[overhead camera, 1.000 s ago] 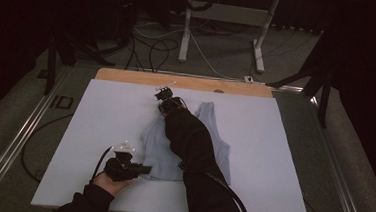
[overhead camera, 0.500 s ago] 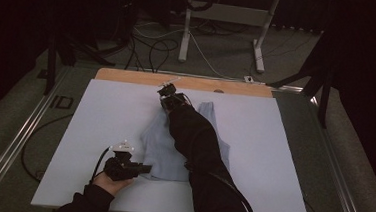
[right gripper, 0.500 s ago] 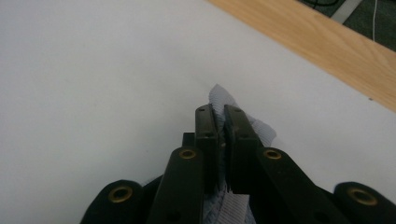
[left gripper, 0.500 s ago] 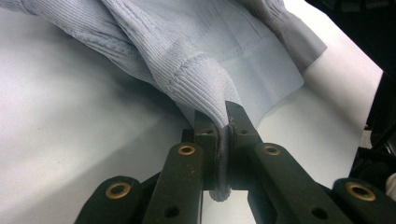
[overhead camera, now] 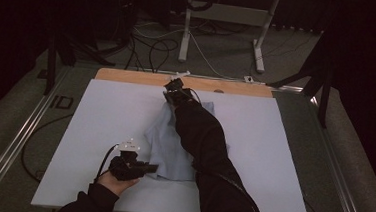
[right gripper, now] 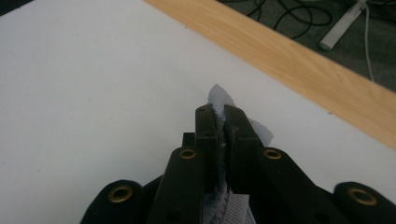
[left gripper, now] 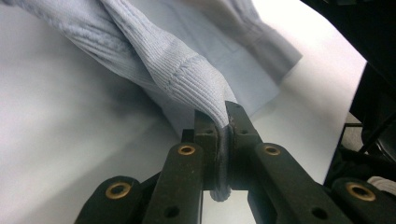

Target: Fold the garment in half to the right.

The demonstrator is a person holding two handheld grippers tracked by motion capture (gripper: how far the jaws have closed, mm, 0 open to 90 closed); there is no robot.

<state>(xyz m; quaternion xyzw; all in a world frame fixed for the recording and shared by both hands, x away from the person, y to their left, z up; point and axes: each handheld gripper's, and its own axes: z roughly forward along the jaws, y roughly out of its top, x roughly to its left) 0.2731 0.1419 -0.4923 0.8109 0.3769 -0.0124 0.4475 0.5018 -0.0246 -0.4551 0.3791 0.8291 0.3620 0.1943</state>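
White tabletop [overhead camera: 99, 130], probably garment [overhead camera: 165, 144] mid-table

No legible text, label, brand, number or sign anywhere on the scene.

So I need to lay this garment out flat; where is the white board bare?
Bare: the white board left of the light blue garment, and right of the sleeved right forearm to the board's edge. Crowded: the middle, where both grippers clamp the garment.
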